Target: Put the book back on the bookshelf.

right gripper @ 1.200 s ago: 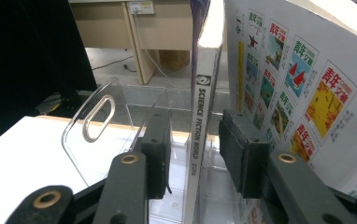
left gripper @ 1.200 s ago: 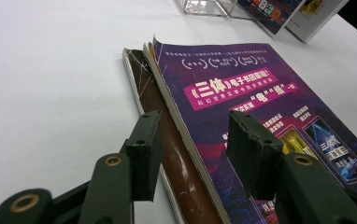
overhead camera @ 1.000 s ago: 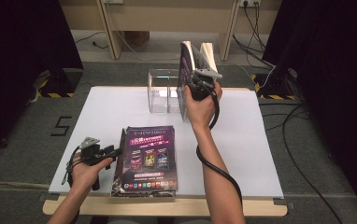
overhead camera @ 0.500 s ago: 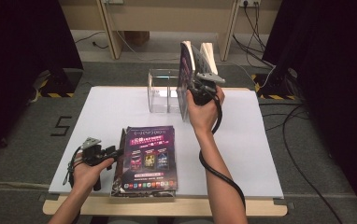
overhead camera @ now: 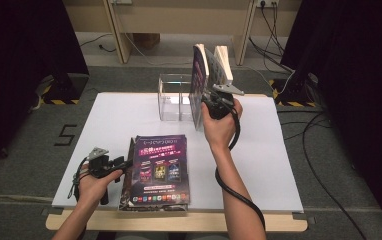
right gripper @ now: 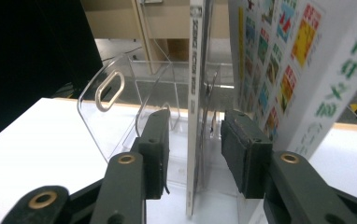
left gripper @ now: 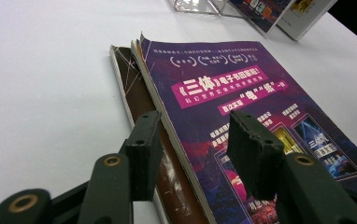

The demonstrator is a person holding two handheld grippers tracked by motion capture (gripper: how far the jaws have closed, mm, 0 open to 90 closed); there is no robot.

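Books [overhead camera: 160, 170] lie stacked flat at the table's [overhead camera: 119, 115] near edge, long axis running away from the person, spines on the left. The left gripper [overhead camera: 113, 165] sits just beside that spine edge, level with the table and pointing across at the stack; in the left gripper view its jaws stand wide with nothing pressed between them, one over the bare white table and the lower book's brown edge, the other over the purple cover [left gripper: 242, 102]. That makes the left hand [overhead camera: 95, 184] much the nearer one for the next pick, and the move turns on sliding sideways over the top book's spine. Farther off, the right gripper [overhead camera: 210, 100] holds station at an upright book [overhead camera: 198, 90] standing on its bottom edge in the clear rack [overhead camera: 171, 97]. In the right gripper view, gaps show on both sides between the pads and the thin book [right gripper: 196, 116], so the grip looks released. A second upright book [overhead camera: 222, 65] leans just beyond it.
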